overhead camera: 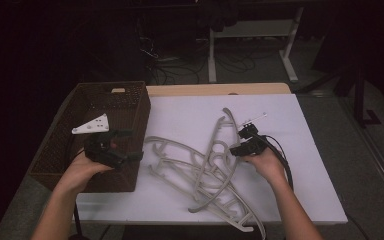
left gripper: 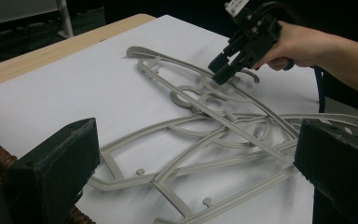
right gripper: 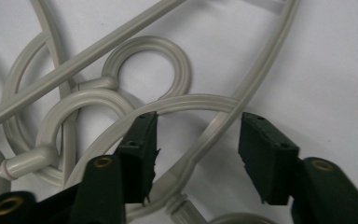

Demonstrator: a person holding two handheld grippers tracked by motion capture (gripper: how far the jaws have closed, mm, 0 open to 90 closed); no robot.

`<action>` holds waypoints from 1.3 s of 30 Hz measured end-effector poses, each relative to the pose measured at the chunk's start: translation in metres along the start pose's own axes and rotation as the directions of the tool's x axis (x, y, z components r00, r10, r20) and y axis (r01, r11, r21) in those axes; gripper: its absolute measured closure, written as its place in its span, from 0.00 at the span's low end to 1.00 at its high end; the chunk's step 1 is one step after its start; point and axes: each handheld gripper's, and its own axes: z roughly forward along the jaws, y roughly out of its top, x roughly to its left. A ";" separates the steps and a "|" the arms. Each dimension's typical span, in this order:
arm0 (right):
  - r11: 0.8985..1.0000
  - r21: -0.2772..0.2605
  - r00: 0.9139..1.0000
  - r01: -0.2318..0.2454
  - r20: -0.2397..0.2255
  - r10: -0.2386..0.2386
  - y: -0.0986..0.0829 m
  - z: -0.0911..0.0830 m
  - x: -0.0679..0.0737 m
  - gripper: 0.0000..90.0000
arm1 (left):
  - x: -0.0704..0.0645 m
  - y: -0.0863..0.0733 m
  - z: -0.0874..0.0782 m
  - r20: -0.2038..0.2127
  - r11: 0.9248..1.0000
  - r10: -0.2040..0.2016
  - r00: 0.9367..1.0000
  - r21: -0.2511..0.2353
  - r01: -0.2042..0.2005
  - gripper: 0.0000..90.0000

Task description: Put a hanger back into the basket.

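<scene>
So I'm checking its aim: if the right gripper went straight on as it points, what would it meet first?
Probably the curved bar of a grey plastic hanger, which passes between the right gripper's open jaws; depth is unclear.

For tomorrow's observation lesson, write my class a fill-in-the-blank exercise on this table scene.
1. The grey hangers lie tangled on a ____ table top.
2. The left hand-held gripper hovers over the woven ____.
3. The right hand-held gripper has its jaws ____ around a hanger bar.

Missing words: white; basket; open
</scene>
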 end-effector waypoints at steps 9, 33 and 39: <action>0.999 0.043 0.999 -0.031 0.036 0.030 0.001 0.012 -0.002 0.66 | 0.001 0.000 -0.001 -0.004 1.000 -0.002 1.000 -0.001 0.002 0.00; 0.999 0.009 0.998 -0.031 0.048 0.031 0.009 0.010 -0.015 0.90 | 0.001 -0.001 -0.001 -0.004 1.000 -0.004 1.000 -0.001 0.004 0.00; 1.000 0.003 1.000 0.015 0.028 -0.015 0.015 0.006 -0.011 0.91 | 0.001 -0.001 0.000 -0.002 1.000 -0.003 1.000 0.000 0.003 0.00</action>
